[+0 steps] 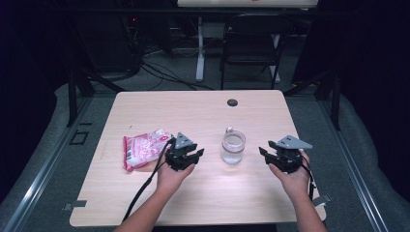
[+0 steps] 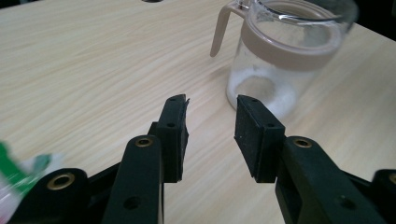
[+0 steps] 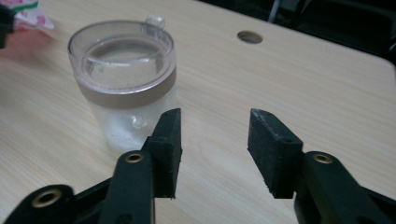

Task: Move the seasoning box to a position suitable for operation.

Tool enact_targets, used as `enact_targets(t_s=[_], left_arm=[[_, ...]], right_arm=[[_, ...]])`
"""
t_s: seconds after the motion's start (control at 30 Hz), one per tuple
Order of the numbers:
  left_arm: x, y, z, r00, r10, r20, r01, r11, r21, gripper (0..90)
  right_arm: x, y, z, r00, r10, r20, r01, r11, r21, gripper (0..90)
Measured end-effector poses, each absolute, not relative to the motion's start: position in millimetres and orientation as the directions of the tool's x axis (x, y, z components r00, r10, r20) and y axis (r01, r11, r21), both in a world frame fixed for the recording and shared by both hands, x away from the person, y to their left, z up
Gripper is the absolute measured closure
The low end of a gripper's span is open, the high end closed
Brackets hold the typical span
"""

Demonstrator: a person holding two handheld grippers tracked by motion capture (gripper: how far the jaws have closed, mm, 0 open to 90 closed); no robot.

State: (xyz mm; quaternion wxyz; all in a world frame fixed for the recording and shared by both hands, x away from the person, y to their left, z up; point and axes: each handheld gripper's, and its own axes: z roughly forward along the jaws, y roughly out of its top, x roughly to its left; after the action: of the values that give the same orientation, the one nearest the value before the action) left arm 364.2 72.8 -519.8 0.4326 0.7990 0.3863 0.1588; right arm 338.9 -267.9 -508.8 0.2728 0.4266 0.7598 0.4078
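A clear glass jar with a tan collar and a clear lid stands upright at the table's middle, with a little white powder at its bottom. In the left gripper view the jar sits ahead and to the right of my open left gripper, whose jaws hold nothing. My right gripper is open too, with the jar ahead on its left. In the high view the left gripper rests left of the jar and the right gripper right of it, both apart from it.
A pink and white snack bag lies flat on the table beside my left hand. The wooden table has a round cable hole at its far middle. A black folding chair stands beyond the far edge.
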Motion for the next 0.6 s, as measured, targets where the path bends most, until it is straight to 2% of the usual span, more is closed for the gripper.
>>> enact_targets(t_s=[0.13,0.17,0.37,0.43,0.47,0.5,0.6], left_arm=[[381,53,-526,0.633,0.767,-0.104,0.497,-0.299,0.815,65.4],[387,45,-529,0.631,0.766,-0.120,0.510,-0.294,0.809,67.9],[401,28,-538,0.597,0.790,-0.137,0.539,-0.269,0.798,73.6],[403,27,-539,0.595,0.791,-0.144,0.546,-0.266,0.794,79.5],[404,25,-540,0.594,0.791,-0.147,0.543,-0.260,0.798,79.5],[406,24,-542,0.595,0.790,-0.150,0.545,-0.258,0.798,86.6],[411,21,-545,0.576,0.798,-0.176,0.572,-0.240,0.784,89.8]], right_arm=[[346,-263,-514,-0.498,0.864,-0.067,0.437,0.317,0.842,59.4],[352,-260,-517,-0.492,0.868,-0.063,0.435,0.308,0.846,63.6],[366,-258,-527,-0.470,0.883,-0.022,0.431,0.251,0.866,75.7],[369,-257,-528,-0.472,0.881,-0.013,0.432,0.244,0.868,77.2],[372,-257,-529,-0.471,0.882,-0.009,0.436,0.242,0.867,78.3],[377,-256,-531,-0.471,0.882,0.015,0.443,0.222,0.868,80.0],[384,-254,-535,-0.466,0.884,0.034,0.450,0.204,0.870,82.3]])
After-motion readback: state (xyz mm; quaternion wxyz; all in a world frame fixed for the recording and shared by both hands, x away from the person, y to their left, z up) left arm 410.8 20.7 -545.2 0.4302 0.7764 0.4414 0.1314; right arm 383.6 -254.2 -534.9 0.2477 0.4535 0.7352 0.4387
